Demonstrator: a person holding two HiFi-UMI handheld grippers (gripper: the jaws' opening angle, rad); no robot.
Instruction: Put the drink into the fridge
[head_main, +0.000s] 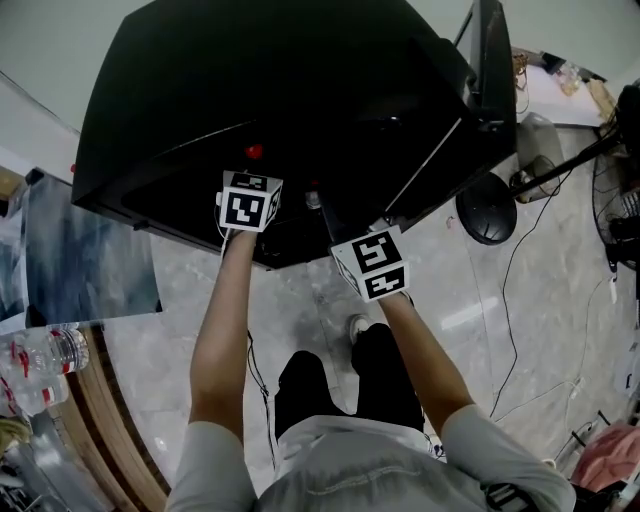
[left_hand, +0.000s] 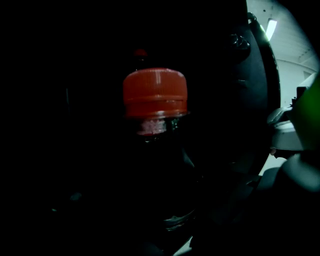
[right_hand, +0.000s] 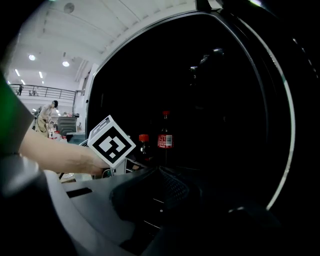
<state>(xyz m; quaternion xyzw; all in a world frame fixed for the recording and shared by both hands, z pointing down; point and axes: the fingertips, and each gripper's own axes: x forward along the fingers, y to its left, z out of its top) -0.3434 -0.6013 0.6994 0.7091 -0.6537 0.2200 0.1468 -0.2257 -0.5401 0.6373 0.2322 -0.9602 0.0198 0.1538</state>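
Inside the open fridge (head_main: 250, 80), the red-capped drink bottle (left_hand: 155, 92) stands upright straight ahead of the left hand-held gripper (head_main: 250, 190), whose grip darkness hides; the clenched, empty right hand-held gripper (right_hand: 159, 175) is farther off.

Head view: the top of the black box-shaped fridge (head_main: 280, 80) and the marker cubes hide the jaw tips of the left gripper (head_main: 250, 185) and right gripper (head_main: 338, 228). A clear plastic water bottle (head_main: 45, 365) is cut off by the left edge. Left gripper view: darkness swallows the jaws, and only the red screw cap and neck of the dark drink bottle (left_hand: 155, 92) can be made out. Right gripper view: the jaws merge into shadow.
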